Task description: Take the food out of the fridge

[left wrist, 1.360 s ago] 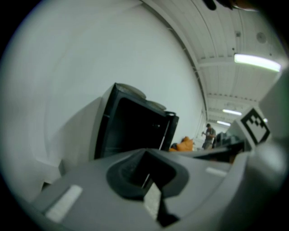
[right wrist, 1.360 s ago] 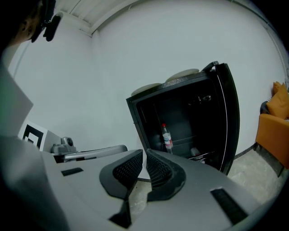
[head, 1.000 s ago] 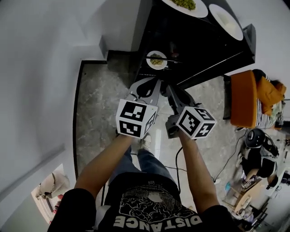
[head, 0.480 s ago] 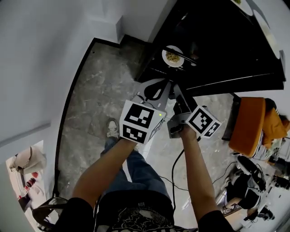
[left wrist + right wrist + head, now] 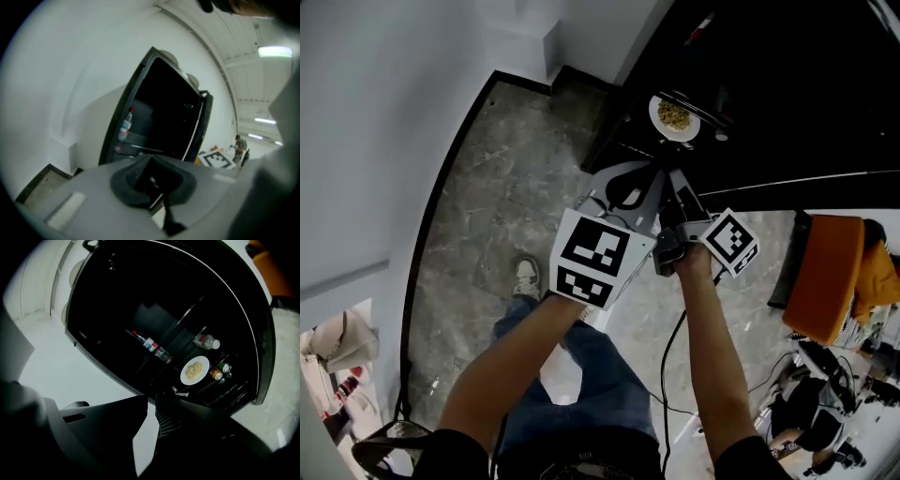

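Sitting on a thin shelf low inside the open fridge (image 5: 769, 94) is the one plate of food (image 5: 674, 117): a round, white, glossy plate under a small pale-yellow heap, noodles or rice, I cannot tell which. Just beside it on the same shelf are two small cans (image 5: 220, 371), shiny and metallic. There are two clear bottles as well, a slim one with a red cap (image 5: 152, 346) further back and a stubbier one with a white cap (image 5: 207, 341) near the plate. The fridge itself is a tall black box with a dark inside and a thin bright trim along its edge.

Both of the person's bare forearms reach forward side by side towards the shelves, and the tools tip slightly downward. The left gripper (image 5: 630, 178) is pale grey and smooth. Its dark rubbery pads (image 5: 136, 187) rest together, with only a hairline slit between them and nothing caught there. The right gripper (image 5: 680, 192) is black, and its ribbed pads (image 5: 166, 420) are barely parted. Only a narrow wedge of light shows through the gap, and it holds nothing. Neither tool touches the plate, which lies just ahead of their tips.

Below is a grey, veined stone floor (image 5: 506, 187) edged in black, with plain white wall beside it. An orange chair (image 5: 825, 272) stands off to the right.
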A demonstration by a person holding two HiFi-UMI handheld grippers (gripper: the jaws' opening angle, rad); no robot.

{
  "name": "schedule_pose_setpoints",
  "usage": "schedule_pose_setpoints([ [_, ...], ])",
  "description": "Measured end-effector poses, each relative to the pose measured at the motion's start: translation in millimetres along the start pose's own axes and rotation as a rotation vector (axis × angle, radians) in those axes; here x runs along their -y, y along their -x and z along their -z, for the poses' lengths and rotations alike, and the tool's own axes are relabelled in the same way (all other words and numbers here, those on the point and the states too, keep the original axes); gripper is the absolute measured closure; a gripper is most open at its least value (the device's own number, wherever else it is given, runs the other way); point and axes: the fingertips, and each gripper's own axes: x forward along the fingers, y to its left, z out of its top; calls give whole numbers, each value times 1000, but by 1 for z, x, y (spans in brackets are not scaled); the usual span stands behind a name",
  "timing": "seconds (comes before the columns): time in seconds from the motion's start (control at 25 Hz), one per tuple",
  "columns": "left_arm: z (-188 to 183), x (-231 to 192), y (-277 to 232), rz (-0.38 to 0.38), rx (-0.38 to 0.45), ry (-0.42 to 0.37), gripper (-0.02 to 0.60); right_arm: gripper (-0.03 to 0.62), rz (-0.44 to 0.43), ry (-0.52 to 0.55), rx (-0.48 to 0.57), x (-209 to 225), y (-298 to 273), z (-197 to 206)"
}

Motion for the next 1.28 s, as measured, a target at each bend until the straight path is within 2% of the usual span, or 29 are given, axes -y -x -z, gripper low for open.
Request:
schedule_pose_setpoints([
  [0.36, 56, -24, -46, 20, -25, -16, 580, 544, -25, -135, 71, 85, -54, 1],
  [0.72, 91, -45, -82, 45, -46, -54, 580, 514, -48, -341, 161, 149, -110, -15],
  [0.96, 105, -62, -96, 48, -58, -77, 580, 508, -36, -428, 195, 175, -135, -22],
  [1.28, 109, -72, -102, 50, -65, -85, 580, 508, -50, -526, 220, 186, -149, -27],
])
